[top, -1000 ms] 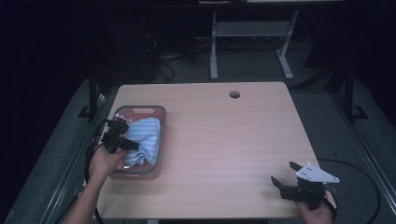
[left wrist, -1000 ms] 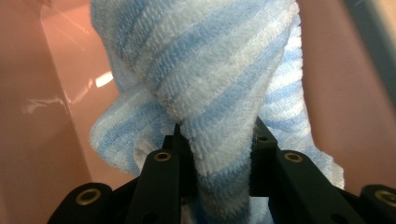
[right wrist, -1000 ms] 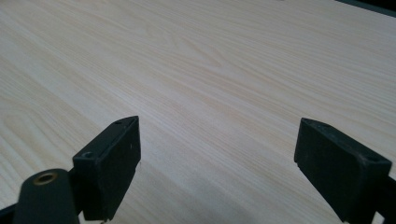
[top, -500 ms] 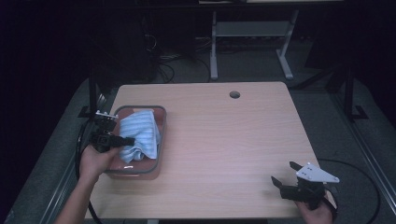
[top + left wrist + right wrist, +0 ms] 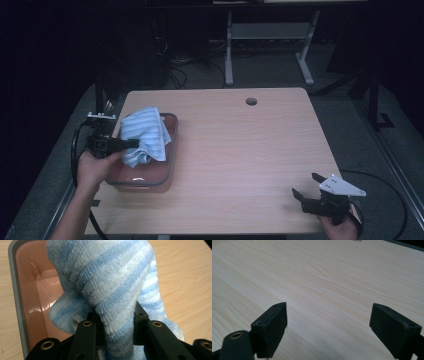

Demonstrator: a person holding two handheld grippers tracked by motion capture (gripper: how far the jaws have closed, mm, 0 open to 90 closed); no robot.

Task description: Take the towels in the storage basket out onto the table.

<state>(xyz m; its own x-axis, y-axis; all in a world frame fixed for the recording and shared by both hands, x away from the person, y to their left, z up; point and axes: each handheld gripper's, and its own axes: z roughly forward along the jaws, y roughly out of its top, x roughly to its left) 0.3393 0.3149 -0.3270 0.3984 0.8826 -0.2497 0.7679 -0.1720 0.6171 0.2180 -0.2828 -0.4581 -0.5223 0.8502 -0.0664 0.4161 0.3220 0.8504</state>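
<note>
A blue-and-white striped towel [image 5: 144,135] hangs bunched above a pink bin [image 5: 165,172] with a grey rim at the table's left side. My left gripper [image 5: 131,144] is shut on the towel and holds it lifted over the bin, pointing right. In the left gripper view the towel [image 5: 110,285] is pinched between the jaws of the left gripper [image 5: 115,322], with the bin's pink inside [image 5: 32,302] below. My right gripper [image 5: 309,186] rests open near the table's front right corner. In the right gripper view the right gripper [image 5: 328,325] has only bare wood between its fingers.
The wooden table [image 5: 240,150] has a round cable hole [image 5: 251,101] near its far edge. A white desk frame [image 5: 267,45] and cables stand on the dark floor beyond the table. A black cable [image 5: 77,150] loops from the left gripper.
My left gripper has drawn back to the left and risen, pulling the towel up out of the bin. The right gripper has stayed where it was.
</note>
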